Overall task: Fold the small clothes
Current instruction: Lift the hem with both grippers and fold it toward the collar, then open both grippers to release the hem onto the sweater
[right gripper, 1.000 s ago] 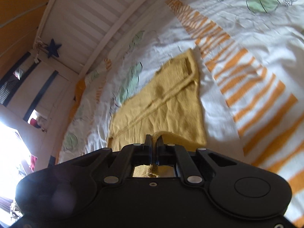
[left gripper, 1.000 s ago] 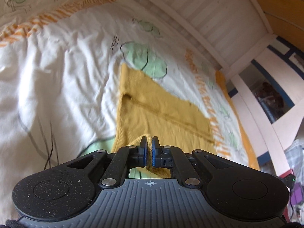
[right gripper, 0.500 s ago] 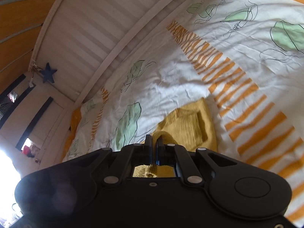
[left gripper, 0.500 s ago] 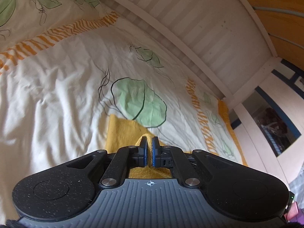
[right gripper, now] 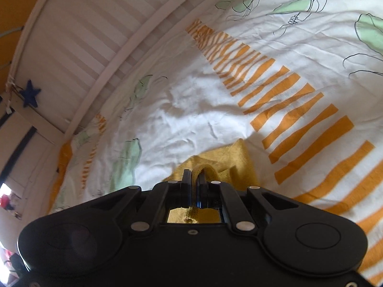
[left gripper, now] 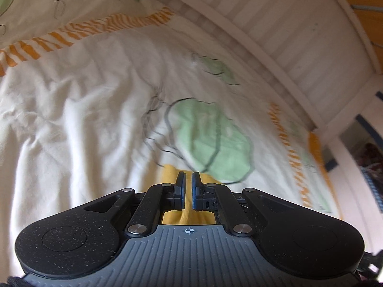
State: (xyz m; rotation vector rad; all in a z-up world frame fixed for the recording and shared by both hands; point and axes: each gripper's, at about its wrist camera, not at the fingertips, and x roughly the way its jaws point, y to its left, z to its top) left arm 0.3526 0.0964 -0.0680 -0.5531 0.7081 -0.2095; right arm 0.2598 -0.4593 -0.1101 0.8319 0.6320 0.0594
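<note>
A mustard-yellow knit garment (left gripper: 170,170) lies on the bed cover, mostly hidden under my grippers. My left gripper (left gripper: 188,179) is shut on an edge of it; yellow cloth fills the narrow slit between the blue pads and shows below them. In the right wrist view, the garment (right gripper: 237,160) bunches just ahead, and a strip of it loops over the tips of my right gripper (right gripper: 194,175), which is shut on that edge. Only a small corner of the garment shows past each gripper.
The white bed cover (left gripper: 83,119) has green leaf prints and orange stripes (right gripper: 299,124) and is wrinkled. A white slatted bed rail (left gripper: 275,24) runs along the far side, also seen as the rail (right gripper: 83,35) in the right view, with a blue star (right gripper: 30,93) by its post.
Both grippers have carried the garment's edge forward over the rest of it and lower. A second ago much of the garment lay spread ahead; now only a corner shows.
</note>
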